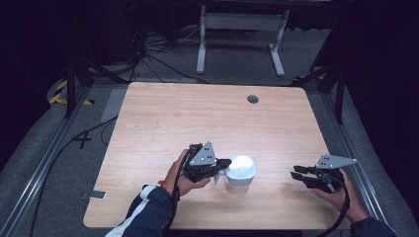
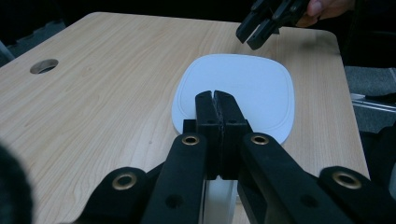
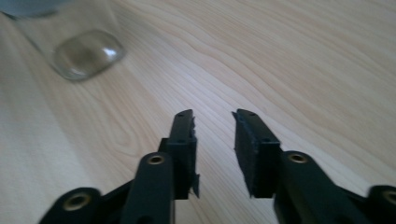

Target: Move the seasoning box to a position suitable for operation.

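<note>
Two grippers over the table (image 1: 163, 118), left gripper (image 1: 223, 162) pinching the handle of a lidded white jug (image 1: 240, 174) (near edge, centre), fingers pressed together, right gripper (image 1: 297, 172) apart to its right, fingers spread, empty.

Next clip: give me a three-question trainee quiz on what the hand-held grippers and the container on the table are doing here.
1. True or false: the right hand-held gripper has its jaws apart and nothing between them.
2. Which hand-held gripper is shut on the handle of the white-lidded container: A) left, B) right, C) neither?
3. Fill in: the round hole sits near the table's ____ edge, seen from the person.

Key: 1 true; 2 A, the left hand-held gripper; 3 far.
</note>
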